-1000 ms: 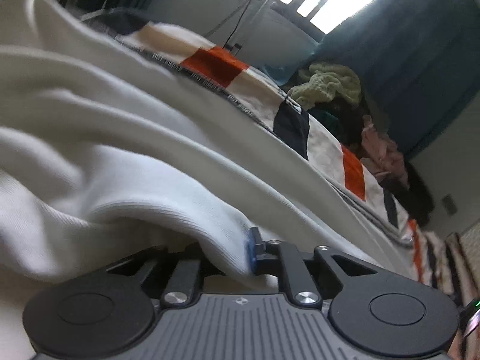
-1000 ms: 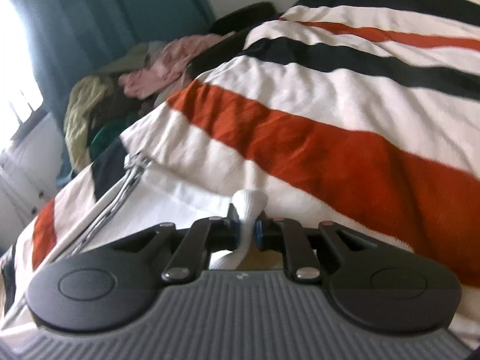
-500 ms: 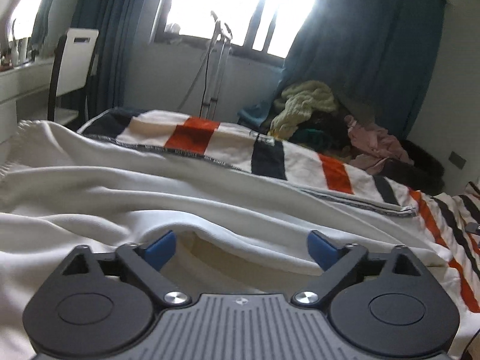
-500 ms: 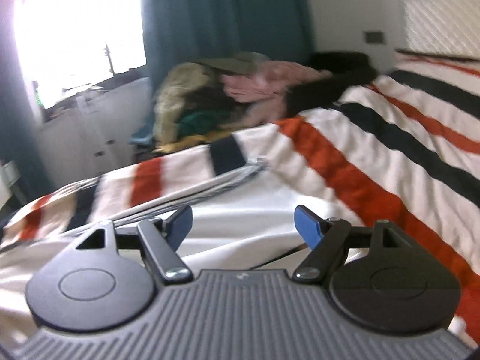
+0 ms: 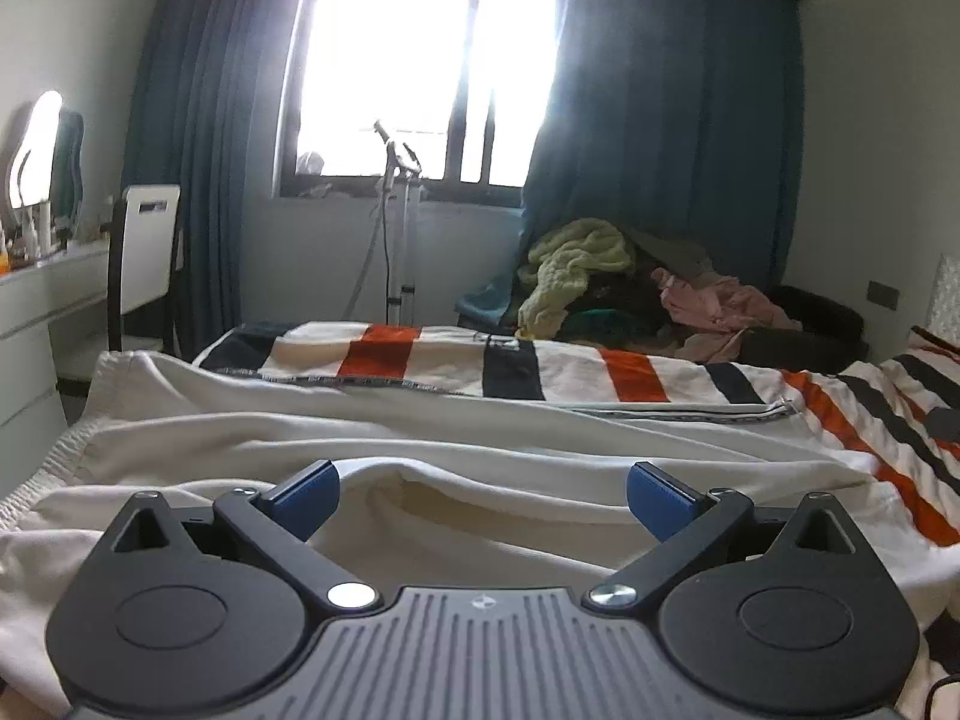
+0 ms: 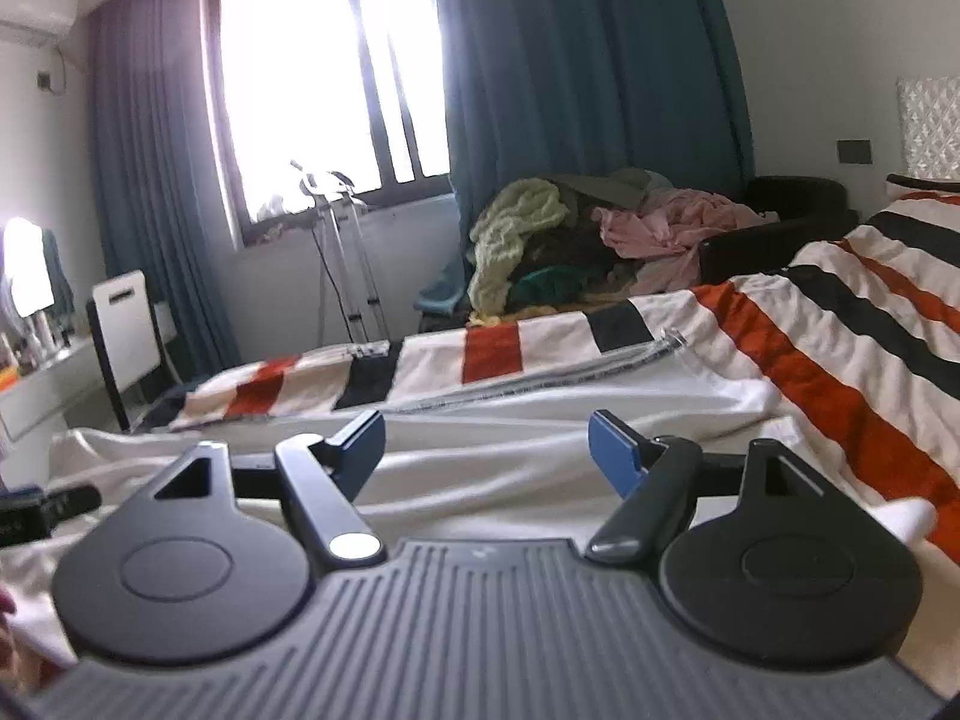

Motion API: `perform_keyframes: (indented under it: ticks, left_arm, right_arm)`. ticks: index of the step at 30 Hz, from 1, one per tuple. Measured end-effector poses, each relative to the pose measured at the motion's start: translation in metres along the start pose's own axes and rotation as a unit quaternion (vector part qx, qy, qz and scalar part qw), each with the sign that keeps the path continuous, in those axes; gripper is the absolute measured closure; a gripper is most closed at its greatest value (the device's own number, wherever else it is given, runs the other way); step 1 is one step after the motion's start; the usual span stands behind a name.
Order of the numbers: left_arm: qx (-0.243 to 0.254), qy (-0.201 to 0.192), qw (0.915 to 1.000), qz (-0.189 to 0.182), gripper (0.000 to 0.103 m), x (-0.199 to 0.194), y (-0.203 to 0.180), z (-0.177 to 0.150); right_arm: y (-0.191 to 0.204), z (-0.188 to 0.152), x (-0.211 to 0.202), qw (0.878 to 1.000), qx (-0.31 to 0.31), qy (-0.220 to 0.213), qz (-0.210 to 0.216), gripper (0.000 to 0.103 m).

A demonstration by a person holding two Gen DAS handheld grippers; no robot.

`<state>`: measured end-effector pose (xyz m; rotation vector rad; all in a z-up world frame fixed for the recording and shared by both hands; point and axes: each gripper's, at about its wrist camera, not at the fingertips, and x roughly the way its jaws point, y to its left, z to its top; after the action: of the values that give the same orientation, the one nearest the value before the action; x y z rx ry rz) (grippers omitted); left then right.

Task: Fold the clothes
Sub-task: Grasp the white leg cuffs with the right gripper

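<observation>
The white garment (image 5: 420,450) is spread in loose folds on the striped bedspread (image 5: 636,375) (ribbed hem at the bed's left edge), just below and ahead of the still-widening left gripper (image 5: 480,495) and the released right gripper (image 6: 486,450), both empty.

No legible text, label, brand or number in either wrist view. Small round emblem on ribbed grey housing of left gripper (image 5: 480,495), just behind its fingers, too small to read. Fine dark print along hem of striped bedcover (image 5: 420,360) ahead of gripper, blurred beyond reading. Same hem in right wrist view equally unreadable.
</observation>
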<state>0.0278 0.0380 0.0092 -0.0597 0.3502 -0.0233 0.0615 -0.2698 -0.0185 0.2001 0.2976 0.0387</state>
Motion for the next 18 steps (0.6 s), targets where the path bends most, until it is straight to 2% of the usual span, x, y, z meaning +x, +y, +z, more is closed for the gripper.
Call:
perform_keyframes:
  ticks: [4, 6, 11, 15, 18]
  left_arm:
    - [0.003, 0.003, 1.0000, -0.004, 0.000, 0.006, -0.007, -0.006]
    - [-0.001, 0.015, 0.9999, -0.004, 0.000, 0.016, -0.008, -0.011]
    - [-0.007, 0.057, 0.9983, 0.003, 0.000, 0.038, -0.009, -0.022]
    - [-0.025, 0.080, 0.9965, 0.006, 0.000, 0.050, -0.003, -0.026]
    - [-0.041, 0.097, 0.9943, 0.015, 0.000, 0.058, 0.004, -0.029]
  right_arm:
    - [0.001, -0.005, 0.000, 1.000, -0.004, 0.002, 0.000, 0.027]
    - [0.000, -0.009, 0.005, 1.000, -0.010, 0.005, -0.021, 0.027]
    - [-0.022, -0.018, 0.023, 0.992, 0.030, 0.048, -0.114, 0.027]
    - [-0.062, -0.021, 0.032, 0.972, 0.111, 0.061, -0.200, 0.027]
    - [-0.098, -0.030, 0.031, 0.945, 0.187, 0.060, -0.260, 0.027]
